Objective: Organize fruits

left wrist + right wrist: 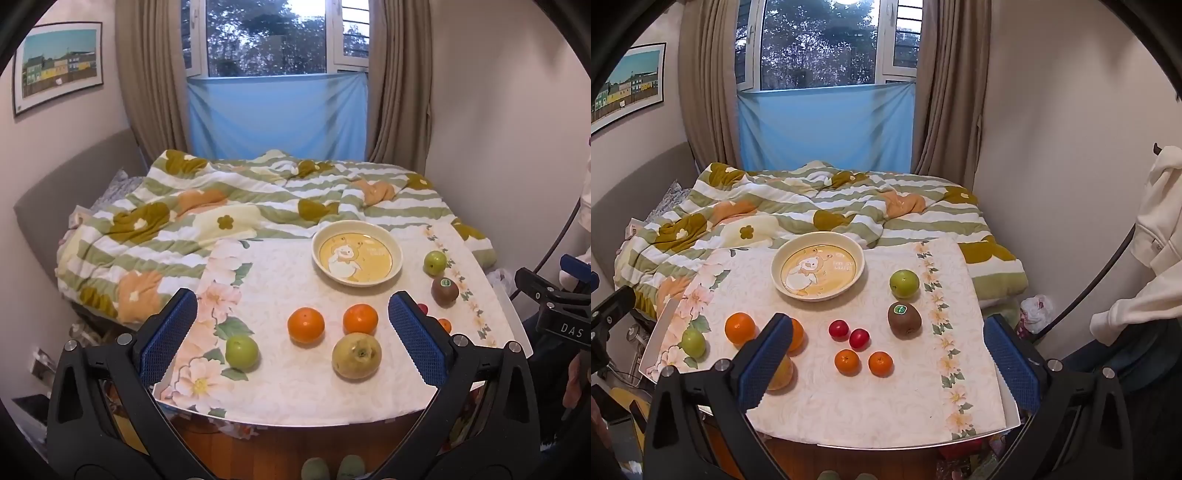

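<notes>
The left claw (291,336) stands spread wide at the bottom of the left wrist view, its blue pads apart, pinching nothing and touching no fruit. Seen between its fingers on the floral-clothed tabletop (280,391), going left to right: a green apple (241,352) at lower left, an orange (306,325) at centre, a second orange (360,319) beside it, and a yellowish pear (356,355) just below that second orange. At the right edge of the tabletop sit another green apple (435,263) and, below it, a brown kiwi (445,291) with a green sticker.

The right claw (884,354) is likewise spread wide and empty. In the middle of the right wrist view lie two small red fruits (849,333) touching each other, with two small mandarins (863,362) just below them.

The cream plate (785,280) with a cartoon animal print lies empty above centre, at the tabletop's far edge next to the quilted bed (701,218).
</notes>
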